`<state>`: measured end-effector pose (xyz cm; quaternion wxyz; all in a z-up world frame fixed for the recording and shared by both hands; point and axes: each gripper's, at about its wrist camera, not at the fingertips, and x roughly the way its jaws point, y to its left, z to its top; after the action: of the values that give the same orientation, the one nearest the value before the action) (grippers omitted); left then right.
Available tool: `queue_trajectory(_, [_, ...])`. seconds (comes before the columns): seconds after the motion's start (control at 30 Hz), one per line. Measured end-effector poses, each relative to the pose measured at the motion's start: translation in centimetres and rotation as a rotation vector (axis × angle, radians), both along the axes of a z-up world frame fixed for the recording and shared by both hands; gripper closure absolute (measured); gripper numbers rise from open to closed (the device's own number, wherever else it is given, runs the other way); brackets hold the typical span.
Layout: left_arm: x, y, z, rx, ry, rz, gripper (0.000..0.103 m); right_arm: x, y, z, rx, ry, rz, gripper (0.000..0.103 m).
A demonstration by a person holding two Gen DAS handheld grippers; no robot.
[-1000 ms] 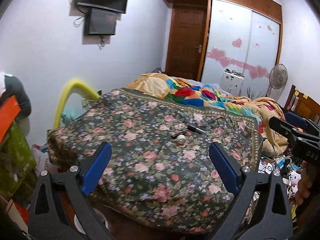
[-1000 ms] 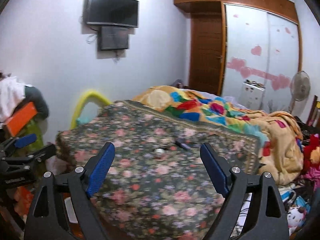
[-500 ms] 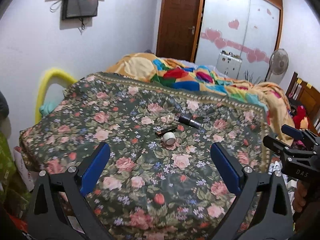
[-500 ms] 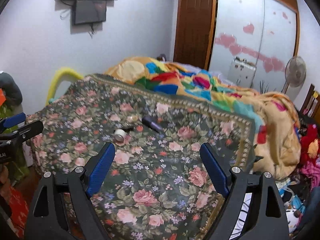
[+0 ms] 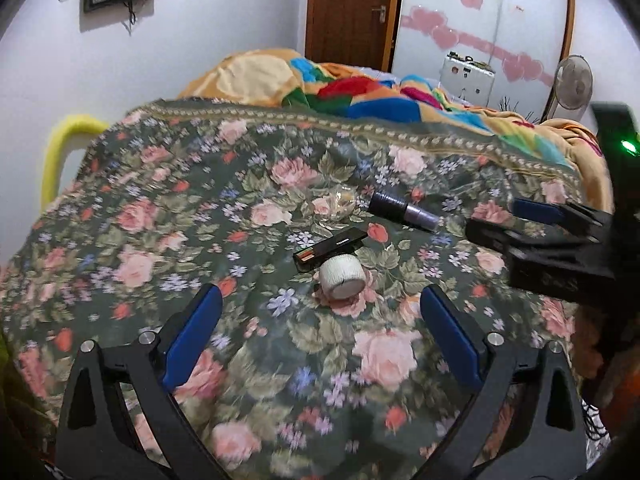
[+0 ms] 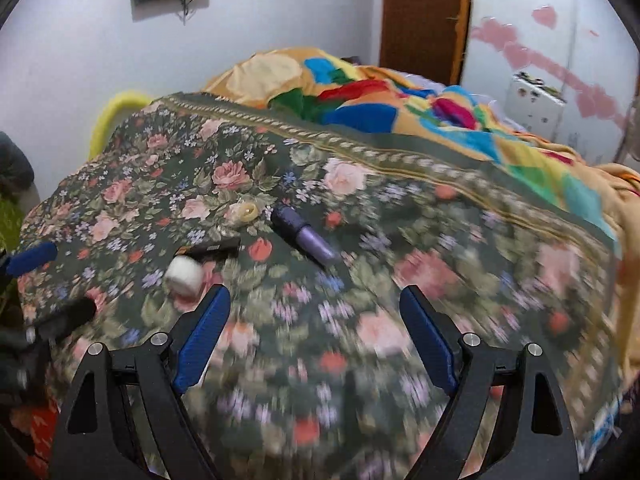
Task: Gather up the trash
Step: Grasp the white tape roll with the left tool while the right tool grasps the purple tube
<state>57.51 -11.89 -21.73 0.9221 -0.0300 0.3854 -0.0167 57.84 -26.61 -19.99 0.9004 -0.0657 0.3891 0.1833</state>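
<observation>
Several small items lie together on the floral bedspread (image 5: 180,220): a white roll of tape (image 5: 343,277), a flat black box (image 5: 331,249), a purple-and-black tube (image 5: 402,211) and a clear crumpled wrapper (image 5: 340,204). My left gripper (image 5: 320,312) is open and empty, just short of the white roll. My right gripper (image 6: 314,312) is open and empty; the white roll (image 6: 184,276) lies by its left finger and the purple tube (image 6: 304,236) ahead of it. The right gripper also shows in the left wrist view (image 5: 536,224).
A bright patchwork blanket (image 5: 360,96) is heaped behind the bedspread. A yellow curved bar (image 5: 60,148) stands at the bed's left side. A wooden door (image 5: 348,12), a white wardrobe and a fan (image 5: 572,84) are at the back.
Both grippers have moved forward and down toward the items on the bedspread, which now look much larger. Both stay open.
</observation>
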Motion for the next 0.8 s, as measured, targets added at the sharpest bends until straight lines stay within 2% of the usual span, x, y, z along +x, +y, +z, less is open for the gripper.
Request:
queue_trajectory(0.07, [1.2, 0.0, -1.1, -0.019, 0.022, -0.008, 0.012, 2.2, 1.1, -1.3, -0.009, 0.023, 0.022, 0.036])
queue_trajectory(0.2, [3.6, 0.0, -3.3, -0.054, 0.066, -0.013, 0.024, 6.0, 2.9, -4.1, -0.051, 0.074, 0.055, 0.043])
queue_trajectory(0.23, [4.1, -0.1, -3.9, -0.057, 0.075, -0.017, 0.027, 6.6, 3.2, -4.6, -0.064, 0.083, 0.058, 0.05])
queue_trajectory(0.33, [5.2, -0.3, -4.9, -0.066, 0.094, -0.025, 0.036, 8.2, 4.0, -6.2, -0.074, 0.122, 0.082, 0.053])
queue_trajectory(0.47, [6.0, -0.8, -5.9, -0.075, 0.118, -0.032, 0.044, 8.7, 4.6, -6.6, -0.078, 0.116, 0.087, 0.059])
queue_trajectory(0.53, [6.2, -1.1, -6.4, -0.078, 0.134, -0.037, 0.06, 8.6, 4.8, -6.6, -0.068, 0.113, 0.088, 0.065])
queue_trajectory(0.57, [6.3, -1.2, -6.6, -0.075, 0.142, -0.04, 0.064, 8.4, 4.8, -6.5, -0.078, 0.106, 0.087, 0.067])
queue_trajectory(0.6, [6.2, -1.4, -6.7, -0.066, 0.145, -0.042, 0.064, 8.0, 4.9, -6.5, -0.086, 0.1, 0.088, 0.069])
queue_trajectory(0.63, [6.1, -1.5, -6.7, -0.058, 0.136, -0.039, 0.064, 7.6, 4.7, -6.4, -0.075, 0.107, 0.093, 0.078])
queue_trajectory(0.67, [5.8, -1.7, -6.7, -0.056, 0.134, -0.045, 0.064, 7.4, 4.5, -6.3, -0.061, 0.119, 0.095, 0.081])
queue_trajectory(0.8, [4.7, -2.1, -6.3, -0.044, 0.158, -0.073, 0.065, 5.7, 3.3, -6.2, -0.027, 0.163, 0.075, 0.081])
